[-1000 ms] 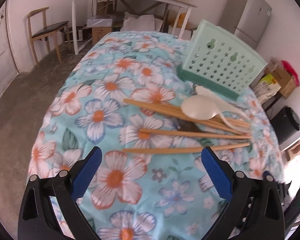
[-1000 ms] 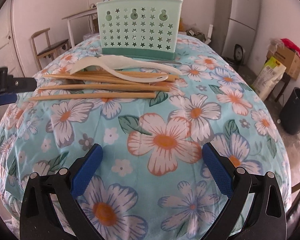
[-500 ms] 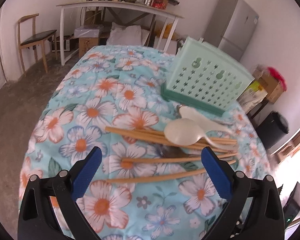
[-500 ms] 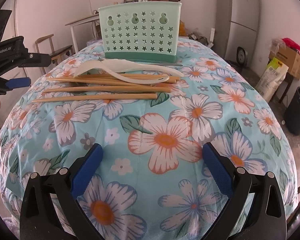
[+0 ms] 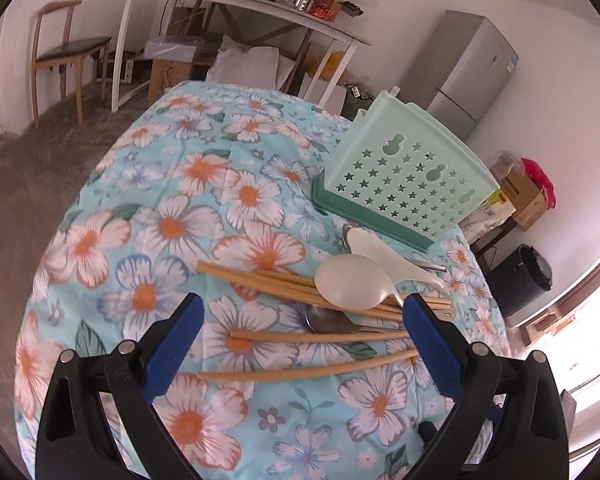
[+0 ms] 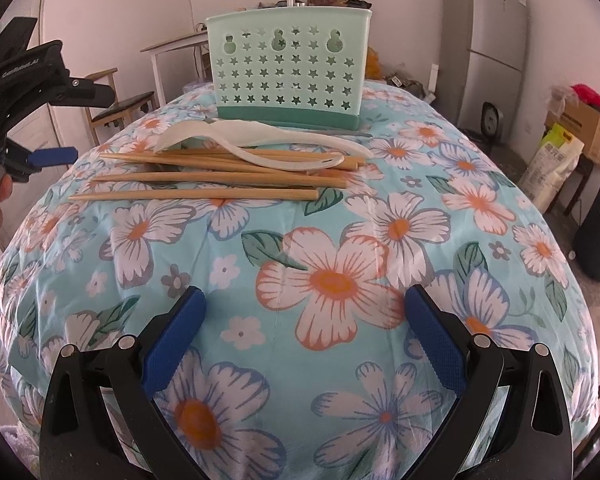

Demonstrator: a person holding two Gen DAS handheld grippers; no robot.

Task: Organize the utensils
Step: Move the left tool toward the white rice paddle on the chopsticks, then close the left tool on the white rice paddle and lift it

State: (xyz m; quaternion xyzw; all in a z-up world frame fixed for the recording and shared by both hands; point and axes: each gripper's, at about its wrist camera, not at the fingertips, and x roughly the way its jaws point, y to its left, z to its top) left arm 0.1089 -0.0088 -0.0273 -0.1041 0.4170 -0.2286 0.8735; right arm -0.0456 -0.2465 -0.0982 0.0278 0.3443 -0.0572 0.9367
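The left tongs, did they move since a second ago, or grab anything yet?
Yes. The left tongs came forward over the chopsticks and now straddle them, jaws open, gripping nothing. The right tongs stayed open over the bare cloth. The chopsticks, white spoons and green holder lie where they were.

Setting was a lived-in home, a plain room used for dining and storage. Table wore a floral tablecloth (image 6: 332, 280). A grey two-door fridge (image 5: 458, 68) stood against the white wall; a wooden chair (image 5: 66, 46) sat on the bare concrete floor. A long white side table (image 5: 236, 4) carried household clutter, cardboard boxes (image 5: 168, 72) beneath. A black bin (image 6: 598, 232) and a sack (image 6: 552, 164) sat nearby.
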